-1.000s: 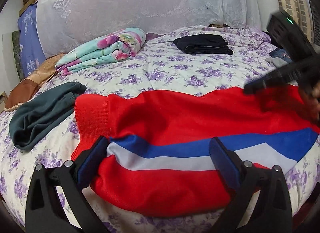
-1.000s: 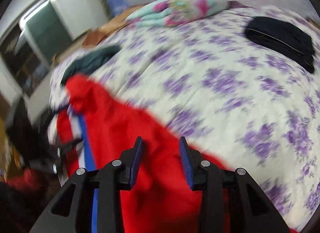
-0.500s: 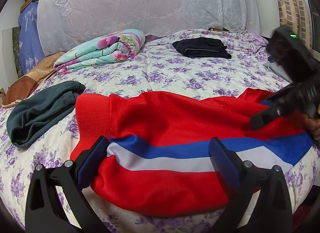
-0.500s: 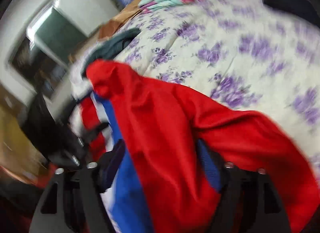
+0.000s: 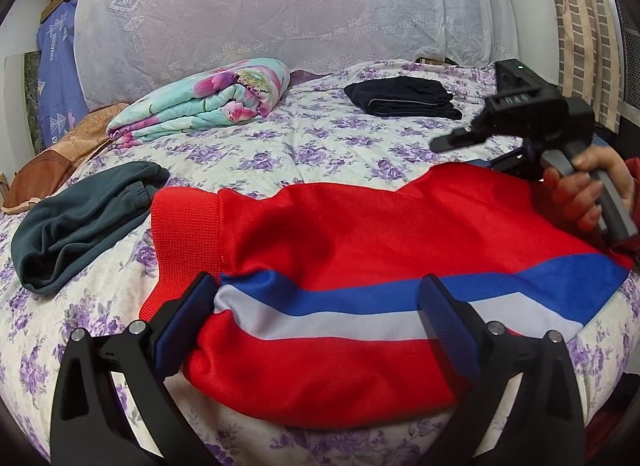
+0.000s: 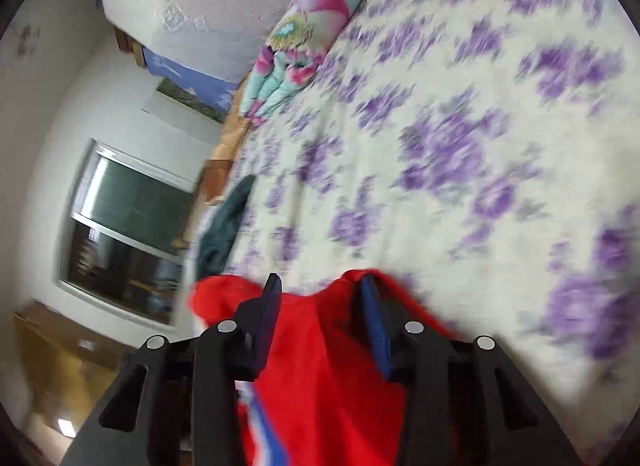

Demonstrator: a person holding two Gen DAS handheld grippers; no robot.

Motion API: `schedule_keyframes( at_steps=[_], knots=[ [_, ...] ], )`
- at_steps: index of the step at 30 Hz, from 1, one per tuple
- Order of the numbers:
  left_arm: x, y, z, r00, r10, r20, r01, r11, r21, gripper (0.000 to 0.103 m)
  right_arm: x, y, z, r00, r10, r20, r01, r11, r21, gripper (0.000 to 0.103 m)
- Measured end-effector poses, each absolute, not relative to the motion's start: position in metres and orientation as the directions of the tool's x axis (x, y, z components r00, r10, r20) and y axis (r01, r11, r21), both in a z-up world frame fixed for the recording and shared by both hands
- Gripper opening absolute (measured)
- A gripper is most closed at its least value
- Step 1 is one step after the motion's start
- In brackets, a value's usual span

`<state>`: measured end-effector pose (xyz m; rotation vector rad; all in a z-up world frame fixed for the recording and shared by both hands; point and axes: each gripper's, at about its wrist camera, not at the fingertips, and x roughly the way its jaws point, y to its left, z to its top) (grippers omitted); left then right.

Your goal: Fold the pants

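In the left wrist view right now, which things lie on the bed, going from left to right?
Dark green garment → folded floral quilt → red pants → folded black garment → right gripper, held in a hand.

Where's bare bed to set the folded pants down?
Widest free patch: bedspread middle, bordered by the red pants in front, floral quilt left, black clothes behind. Crowded: left edge with the green garment, right side by the right gripper.

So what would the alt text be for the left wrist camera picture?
Red pants with a blue and white stripe lie on a floral bed, between the open left gripper fingers. A hand holds the right gripper over their far end.
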<state>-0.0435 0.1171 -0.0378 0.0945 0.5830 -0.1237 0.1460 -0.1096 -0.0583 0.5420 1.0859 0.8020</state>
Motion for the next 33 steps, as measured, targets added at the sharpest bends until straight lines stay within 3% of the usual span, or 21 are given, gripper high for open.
schedule_keyframes(
  at_steps=[6,10,12,14,16,17,19,22,24,25,26,27,30,32,33],
  knots=[
    [-0.043,0.119,-0.037,0.829,-0.097,-0.551,0.141,0.989,0.038,0.098,0.103,-0.114,-0.009,0.467,0.615,-0.635,-0.466,0.782,0.415,0.040],
    [-0.047,0.133,-0.019,0.831,-0.147,-0.536,0.112,0.989,-0.097,0.098,0.058,-0.076,-0.002,0.536,0.541,-0.648,-0.620,0.773,0.133,0.038],
    [-0.045,0.135,-0.005,0.812,-0.239,-0.533,0.167,0.969,-0.181,0.098,0.054,-0.061,-0.015,0.453,0.541,-0.708,-0.659,0.738,0.142,0.036],
    [-0.035,0.131,0.000,0.792,-0.261,-0.552,0.193,0.965,-0.180,0.098,0.071,-0.054,-0.036,0.420,0.482,-0.769,-0.614,0.775,0.151,0.036],
    [-0.014,0.129,-0.012,0.763,-0.173,-0.623,0.145,0.985,-0.097,0.098,0.093,-0.062,-0.051,0.427,0.446,-0.786,-0.543,0.822,0.171,0.019],
    [0.001,0.131,-0.026,0.739,-0.088,-0.668,0.090,0.995,-0.032,0.098,0.106,-0.076,-0.054,0.413,0.471,-0.780,-0.490,0.837,0.246,0.002],
    [0.005,0.134,-0.032,0.735,-0.031,-0.677,0.056,0.998,0.015,0.098,0.113,-0.094,-0.049,0.444,0.475,-0.759,-0.428,0.857,0.286,0.000],
    [-0.011,0.138,-0.017,0.757,0.004,-0.653,-0.004,1.000,0.002,0.098,0.091,-0.114,-0.030,0.509,0.487,-0.709,-0.431,0.858,0.279,0.006],
    [-0.028,0.142,-0.003,0.789,-0.095,-0.607,0.039,0.994,-0.105,0.098,0.068,-0.120,-0.017,0.518,0.529,-0.672,-0.467,0.833,0.295,0.011],
    [-0.033,0.141,0.004,0.791,-0.163,-0.590,0.088,0.984,-0.154,0.098,0.057,-0.121,-0.013,0.519,0.545,-0.659,-0.491,0.821,0.292,0.023],
    [-0.033,0.137,0.007,0.789,-0.191,-0.584,0.116,0.980,-0.164,0.098,0.046,-0.120,-0.012,0.512,0.560,-0.651,-0.513,0.807,0.292,0.059],
    [-0.033,0.128,0.009,0.786,-0.192,-0.588,0.138,0.981,-0.136,0.098,0.041,-0.116,-0.016,0.500,0.565,-0.656,-0.518,0.802,0.296,0.072],
    [-0.001,0.114,-0.019,0.738,-0.050,-0.673,0.074,0.997,0.007,0.098,0.049,-0.113,-0.053,0.435,0.525,-0.731,-0.488,0.820,0.299,0.068],
    [0.012,0.096,-0.041,0.739,0.126,-0.662,0.012,0.980,0.200,0.098,0.047,-0.130,-0.042,0.475,0.548,-0.688,-0.427,0.828,0.365,0.063],
    [0.008,0.087,-0.040,0.747,0.153,-0.647,0.011,0.970,0.243,0.098,0.041,-0.140,-0.034,0.518,0.551,-0.654,-0.403,0.832,0.381,0.063]
  ],
)
